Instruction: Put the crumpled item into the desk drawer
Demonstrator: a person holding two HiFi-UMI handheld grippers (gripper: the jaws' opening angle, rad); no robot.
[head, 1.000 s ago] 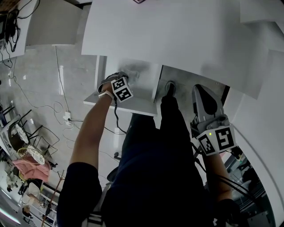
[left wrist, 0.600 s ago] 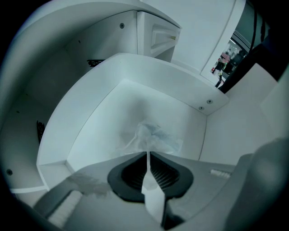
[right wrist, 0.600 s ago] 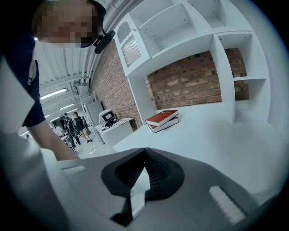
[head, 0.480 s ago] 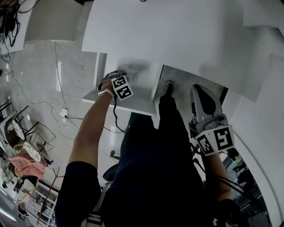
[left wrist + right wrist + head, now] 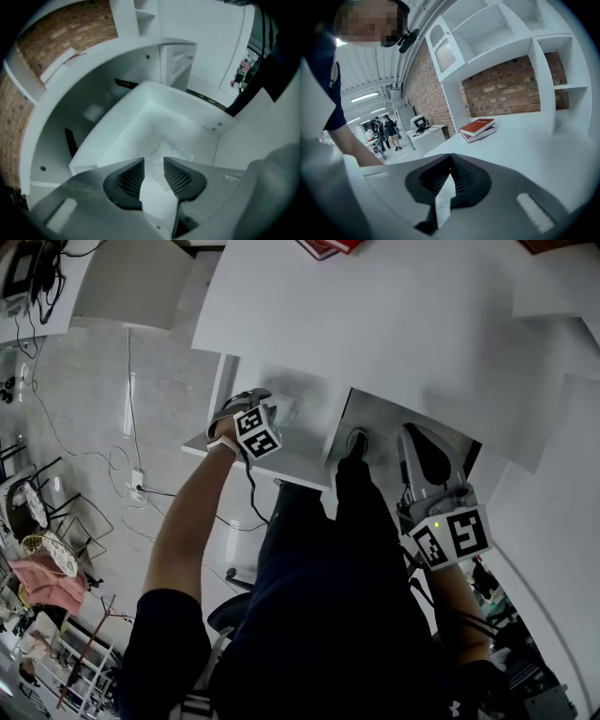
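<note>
1. We see the desk (image 5: 394,324) from above in the head view as a broad white top. Only the right gripper view shows the shelf unit (image 5: 497,28) standing on it, against a brick wall (image 5: 506,96).
2. The drawer (image 5: 298,465) stands open under the desk's left part. The head view shows its outline. Only the left gripper view looks inside, where we find plain white walls and a white floor.
3. The person's legs (image 5: 347,577), in dark trousers, fill the middle of the head view between the two grippers and block the floor beneath. One shoe (image 5: 356,442) sits under the desk, just beside the drawer.
4. The right gripper (image 5: 451,158) has its jaws together with nothing between them. In the head view it is held at the person's right, well apart from the drawer.
5. The left gripper (image 5: 153,161) reaches into the open drawer. Its jaws are clamped on the crumpled paper (image 5: 174,151).
6. Two books (image 5: 478,127), the upper one red, lie stacked on the desk top near the shelf unit.
7. The crumpled paper is white and extends from the left jaw tips down over the drawer floor. We cannot tell whether it touches the floor.
</note>
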